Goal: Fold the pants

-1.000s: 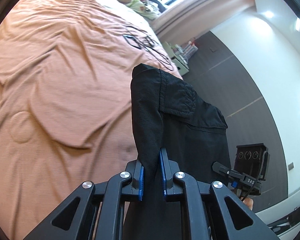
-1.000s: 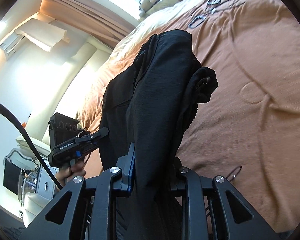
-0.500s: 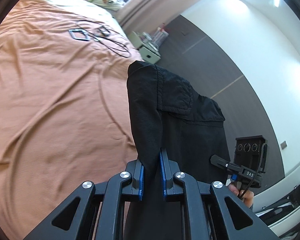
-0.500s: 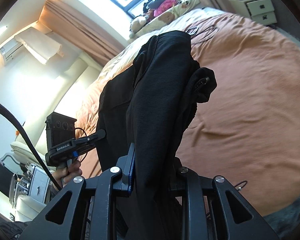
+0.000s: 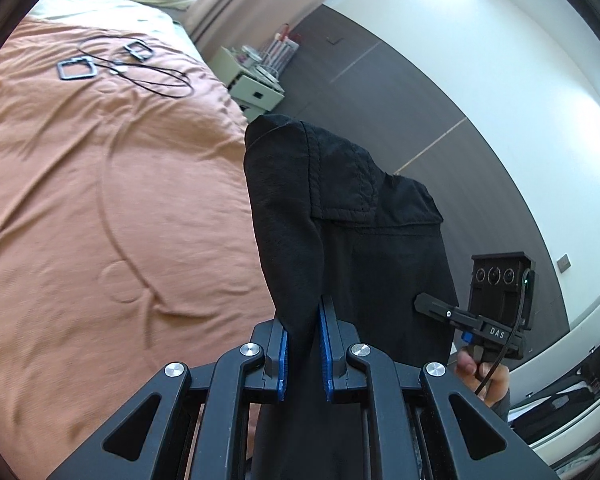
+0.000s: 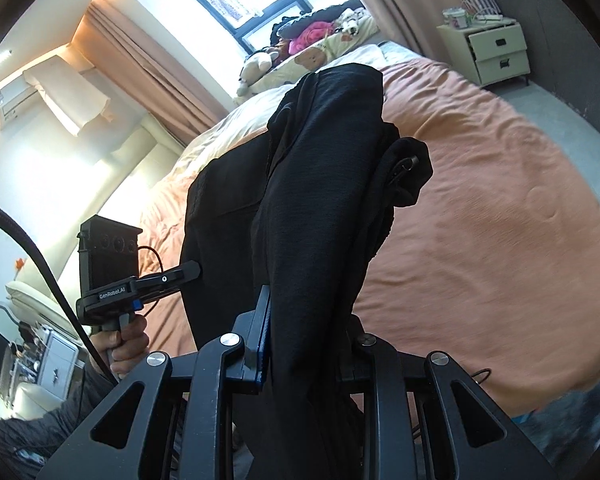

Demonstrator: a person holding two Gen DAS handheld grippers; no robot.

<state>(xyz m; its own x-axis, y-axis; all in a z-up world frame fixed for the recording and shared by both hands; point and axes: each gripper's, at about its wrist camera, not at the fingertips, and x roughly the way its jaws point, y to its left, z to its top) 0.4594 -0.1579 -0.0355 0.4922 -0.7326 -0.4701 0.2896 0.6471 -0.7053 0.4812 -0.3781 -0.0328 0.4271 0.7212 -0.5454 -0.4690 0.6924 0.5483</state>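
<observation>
the pants (image 5: 352, 240) are off the bed (image 5: 100, 200) and in the air, pinched in both sets of jaws at once. the left gripper (image 5: 303, 354) is clenched on a fold of black cloth that rises straight out between its blue pads, and the right gripper (image 6: 300, 344) is clenched the same way on a thicker bunch. each gripper shows in the other's view, just beside the hanging cloth and level with it, so the two grips sit side by side on one edge of the garment, near each other, with the cloth slung between them

a pocket flap and a seamed band show at the top in the left view, so the held edge is probably the waist end, though the bunching makes that a guess. judged from that, the long axis runs from the jaws downward, the legs dropping below both cameras and out of sight

the bed lies ahead of and below both grippers, its orange cover bare in front apart from some small frames and a cord (image 5: 148, 76) far off toward the pillows. neither hand is clearly nearer to it. the coming move turns on laying the pants down on that cover with the long axis stretched flat, not bunched
</observation>
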